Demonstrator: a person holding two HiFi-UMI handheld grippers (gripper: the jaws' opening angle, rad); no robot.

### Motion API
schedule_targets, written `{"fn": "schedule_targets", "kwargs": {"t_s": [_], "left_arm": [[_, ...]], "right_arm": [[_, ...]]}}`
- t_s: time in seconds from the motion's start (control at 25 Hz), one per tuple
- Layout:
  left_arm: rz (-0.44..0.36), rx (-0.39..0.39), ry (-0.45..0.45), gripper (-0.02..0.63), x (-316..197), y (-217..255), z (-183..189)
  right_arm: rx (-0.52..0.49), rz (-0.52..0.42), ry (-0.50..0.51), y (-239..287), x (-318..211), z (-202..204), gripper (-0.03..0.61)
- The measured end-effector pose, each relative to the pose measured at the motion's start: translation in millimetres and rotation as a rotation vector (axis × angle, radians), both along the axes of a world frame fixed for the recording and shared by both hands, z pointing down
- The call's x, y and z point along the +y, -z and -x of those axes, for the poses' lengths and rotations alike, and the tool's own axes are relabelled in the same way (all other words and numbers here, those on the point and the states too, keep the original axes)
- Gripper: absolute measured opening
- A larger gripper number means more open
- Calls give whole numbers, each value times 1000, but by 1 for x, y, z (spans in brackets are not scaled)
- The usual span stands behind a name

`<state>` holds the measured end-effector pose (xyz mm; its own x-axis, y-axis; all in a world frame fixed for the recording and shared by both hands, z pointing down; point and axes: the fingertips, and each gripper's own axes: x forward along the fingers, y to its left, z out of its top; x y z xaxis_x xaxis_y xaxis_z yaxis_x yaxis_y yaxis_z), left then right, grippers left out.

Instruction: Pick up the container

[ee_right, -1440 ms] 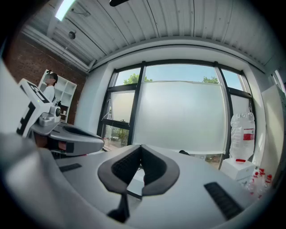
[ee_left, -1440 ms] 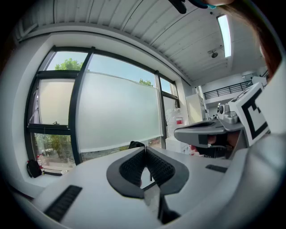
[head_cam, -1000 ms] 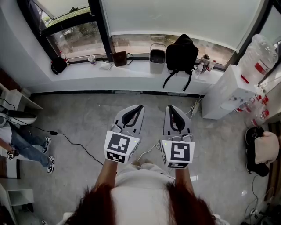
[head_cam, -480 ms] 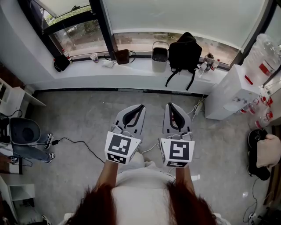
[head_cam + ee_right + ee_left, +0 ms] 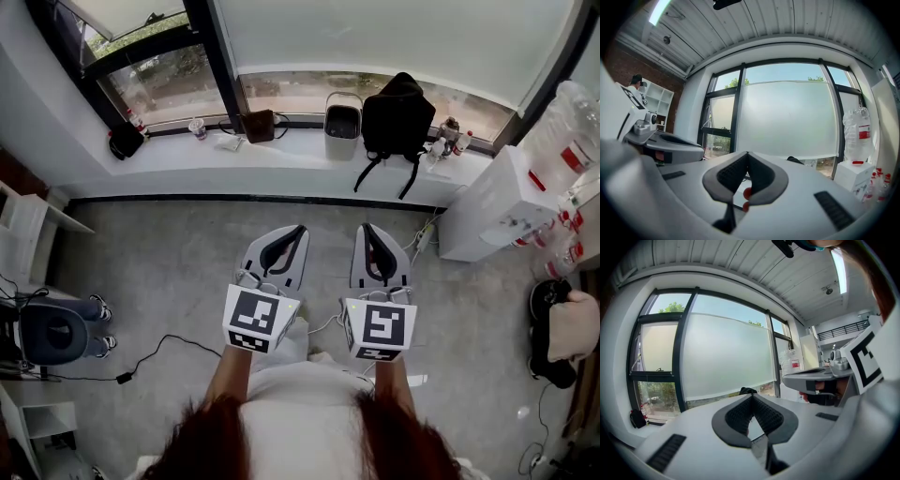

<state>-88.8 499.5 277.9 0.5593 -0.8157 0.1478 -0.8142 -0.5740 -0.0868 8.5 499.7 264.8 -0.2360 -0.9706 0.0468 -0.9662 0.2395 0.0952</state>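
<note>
A pale container (image 5: 342,125) with a dark inside and a thin handle stands on the white window sill (image 5: 281,155), far ahead of both grippers. My left gripper (image 5: 298,229) and right gripper (image 5: 364,228) are held side by side over the grey floor, both pointing at the sill. Each is shut with nothing between its pads. In the left gripper view the left gripper (image 5: 751,397) has its dark pads together at the tip. The right gripper view shows the right gripper (image 5: 747,154) just as shut. I cannot make out the container in either gripper view.
A black backpack (image 5: 398,117) sits on the sill just right of the container, a brown bag (image 5: 260,125) and a cup (image 5: 197,127) to its left. A white cabinet (image 5: 492,202) with water bottles (image 5: 572,122) stands right. A cable (image 5: 159,352) crosses the floor; a person (image 5: 56,333) sits at the left edge.
Both grippers stay shut and side by side. The floor beneath has shifted, and the person at the left edge now shows lower in the head view, with a dark round seat.
</note>
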Motion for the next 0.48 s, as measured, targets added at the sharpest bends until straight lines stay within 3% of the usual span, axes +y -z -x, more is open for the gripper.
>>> {"fn": "schedule_targets", "kwargs": {"t_s": [0.48], "left_arm": [[-3,8,-28,18,-87,-1,33]], "right_arm": [[-52,7,3,2,-83,33,25]]}}
